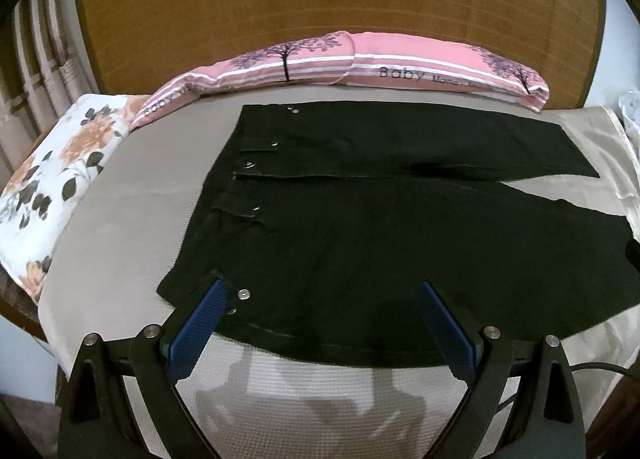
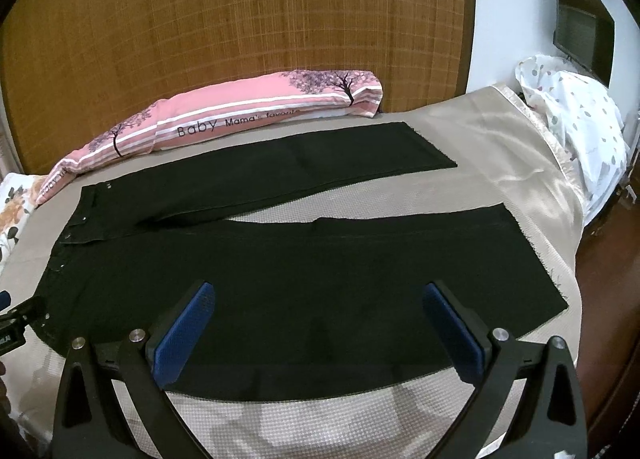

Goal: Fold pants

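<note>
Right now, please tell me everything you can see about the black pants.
The black pants lie flat and unfolded on the beige bed cover, waistband with silver snaps to the left, both legs spread apart in a V toward the right. The fabric looks like dark denim. The open left gripper and right gripper hover at its near edge.

We are in a home bedroom: a bed (image 2: 500,147) with pillows (image 2: 224,119), woven headboard (image 2: 240,19), and wall television (image 2: 580,19).

Matt black cloth pants (image 1: 400,227)
</note>
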`<state>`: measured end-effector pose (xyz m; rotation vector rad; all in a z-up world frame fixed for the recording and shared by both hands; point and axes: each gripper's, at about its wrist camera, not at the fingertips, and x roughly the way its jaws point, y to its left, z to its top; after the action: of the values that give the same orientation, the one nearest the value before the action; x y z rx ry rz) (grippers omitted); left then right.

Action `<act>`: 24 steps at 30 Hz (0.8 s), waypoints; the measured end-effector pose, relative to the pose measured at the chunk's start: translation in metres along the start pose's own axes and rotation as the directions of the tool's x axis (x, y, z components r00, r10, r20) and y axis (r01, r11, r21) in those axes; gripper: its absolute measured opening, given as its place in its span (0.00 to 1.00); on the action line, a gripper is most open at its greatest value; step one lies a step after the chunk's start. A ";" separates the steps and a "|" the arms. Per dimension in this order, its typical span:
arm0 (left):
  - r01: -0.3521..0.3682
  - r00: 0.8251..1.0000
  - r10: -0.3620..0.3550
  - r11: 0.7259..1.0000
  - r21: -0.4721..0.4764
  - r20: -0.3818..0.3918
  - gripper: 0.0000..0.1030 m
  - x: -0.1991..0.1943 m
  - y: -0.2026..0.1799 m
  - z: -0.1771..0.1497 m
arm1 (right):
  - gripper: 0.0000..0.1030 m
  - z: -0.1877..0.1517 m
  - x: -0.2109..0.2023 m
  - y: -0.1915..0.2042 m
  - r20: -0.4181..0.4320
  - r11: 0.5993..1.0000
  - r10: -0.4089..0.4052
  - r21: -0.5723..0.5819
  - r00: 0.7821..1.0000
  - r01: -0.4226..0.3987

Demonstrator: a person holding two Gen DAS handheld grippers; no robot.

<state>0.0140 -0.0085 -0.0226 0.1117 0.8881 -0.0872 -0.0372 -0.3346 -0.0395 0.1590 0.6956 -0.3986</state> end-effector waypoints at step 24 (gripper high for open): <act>-0.027 1.000 0.027 0.999 -0.018 -0.012 0.93 -0.004 0.003 -0.009 | 1.00 0.002 -0.004 0.002 0.011 1.000 0.015 -0.008 1.000 -0.015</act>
<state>0.0047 -0.0046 -0.0254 0.1075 0.8990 -0.0533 -0.0381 -0.3326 -0.0360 0.1542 0.6845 -0.3823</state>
